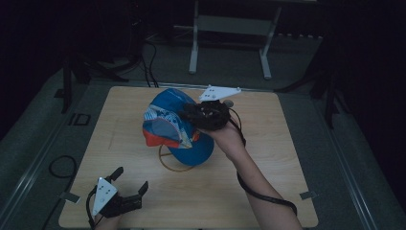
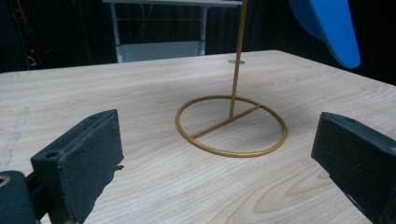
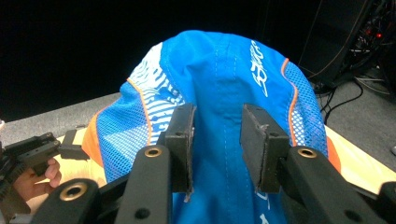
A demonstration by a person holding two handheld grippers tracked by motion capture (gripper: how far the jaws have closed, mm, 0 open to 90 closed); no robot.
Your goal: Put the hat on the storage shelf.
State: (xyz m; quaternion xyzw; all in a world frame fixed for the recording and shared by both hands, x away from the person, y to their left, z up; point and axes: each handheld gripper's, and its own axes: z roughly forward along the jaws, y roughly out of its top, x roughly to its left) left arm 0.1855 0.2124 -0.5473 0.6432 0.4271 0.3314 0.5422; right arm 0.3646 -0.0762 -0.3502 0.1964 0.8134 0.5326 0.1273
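I held the right gripper (image 3: 217,140) clamped on the cap (image 1: 174,125) above the stand (image 2: 232,125), likely to hang it | left gripper (image 1: 129,184) waited wide, near the stand's base.

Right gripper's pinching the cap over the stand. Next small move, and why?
Probably open the right gripper slightly and back off: its jaws pinch the crown of the blue cap, which seems to sit on the gold stand. The left gripper rests open nearby.
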